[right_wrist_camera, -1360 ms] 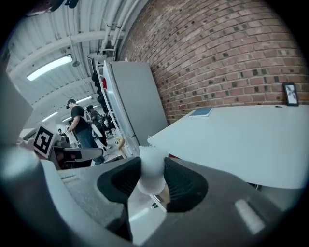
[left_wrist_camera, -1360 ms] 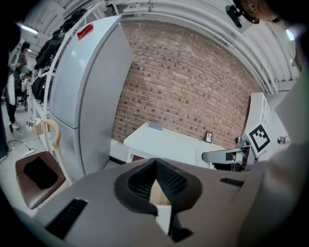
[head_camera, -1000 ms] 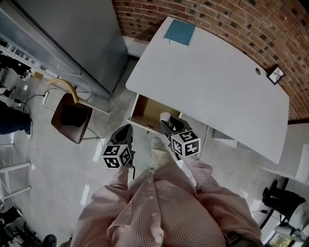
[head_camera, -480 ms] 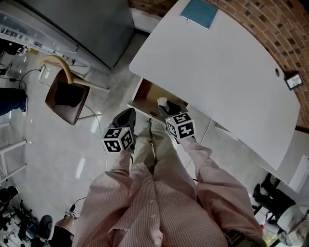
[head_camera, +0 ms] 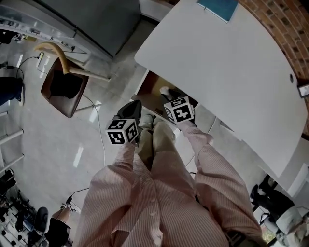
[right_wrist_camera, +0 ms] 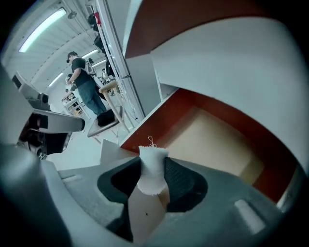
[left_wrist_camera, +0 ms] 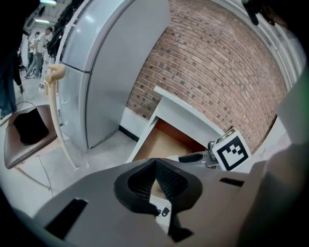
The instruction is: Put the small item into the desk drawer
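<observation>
Small item (right_wrist_camera: 153,161), a white cloth pouch with a thread loop, sits gripped in the right tool (right_wrist_camera: 150,184) at the near edge of the open drawer (right_wrist_camera: 217,140). The left tool (left_wrist_camera: 155,166) is clenched on nothing. Marker cube (head_camera: 179,110) shows only black-and-white squares. The white surface (head_camera: 231,72) carries a teal book (head_camera: 219,7) at its far end; brick wall (left_wrist_camera: 217,62) behind, brown chair (head_camera: 63,91) left
</observation>
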### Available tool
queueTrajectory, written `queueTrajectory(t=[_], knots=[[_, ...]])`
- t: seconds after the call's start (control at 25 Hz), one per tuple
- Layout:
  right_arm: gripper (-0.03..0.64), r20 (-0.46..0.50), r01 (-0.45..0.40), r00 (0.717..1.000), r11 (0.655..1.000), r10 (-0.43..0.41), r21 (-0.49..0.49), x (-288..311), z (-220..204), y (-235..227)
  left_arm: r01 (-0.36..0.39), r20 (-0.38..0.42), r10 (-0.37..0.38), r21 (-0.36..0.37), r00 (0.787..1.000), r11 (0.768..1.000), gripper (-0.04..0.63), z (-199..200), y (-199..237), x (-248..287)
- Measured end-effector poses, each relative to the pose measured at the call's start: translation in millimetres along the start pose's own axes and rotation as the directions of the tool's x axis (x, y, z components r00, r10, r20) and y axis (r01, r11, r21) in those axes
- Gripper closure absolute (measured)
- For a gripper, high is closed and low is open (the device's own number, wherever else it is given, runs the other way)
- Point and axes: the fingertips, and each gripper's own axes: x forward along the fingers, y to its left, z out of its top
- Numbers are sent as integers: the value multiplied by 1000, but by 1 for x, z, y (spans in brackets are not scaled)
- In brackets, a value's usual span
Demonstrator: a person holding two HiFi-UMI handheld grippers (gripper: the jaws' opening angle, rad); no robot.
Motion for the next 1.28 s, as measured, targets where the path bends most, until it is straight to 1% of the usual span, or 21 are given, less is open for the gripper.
queueTrajectory(t=[0.4,0.6,0.76,0.88,1.04,1.12,1.2,1.28], knots=[[465,-117,-14,993,998,7,-58,59,-31,-13,14,12,-14,-7,1000,1000,597,-14,12,30],[465,-181,-7,983,999,0,-40,74,-46,-15,16,12,-16,-17,1000,1000,597,-15,16,36],[465,-219,-2,976,998,-12,-63,81,-53,-18,13,12,-12,-22,1000,1000,597,-15,18,39],[465,-271,11,962,999,-24,-48,80,-63,-17,10,11,-10,-28,1000,1000,597,-16,21,41],[465,-194,10,981,998,-23,-68,86,-46,-15,6,13,-6,-31,1000,999,597,-16,21,40],[465,-190,17,981,997,-30,-72,86,-45,-14,4,12,-3,-34,1000,999,597,-16,22,39],[456,-205,28,978,996,-45,-85,84,-47,-13,3,10,-2,-36,1000,999,597,-16,22,38],[454,-212,35,976,997,-49,-68,82,-48,-14,4,4,-4,-39,1000,999,597,-16,21,36]])
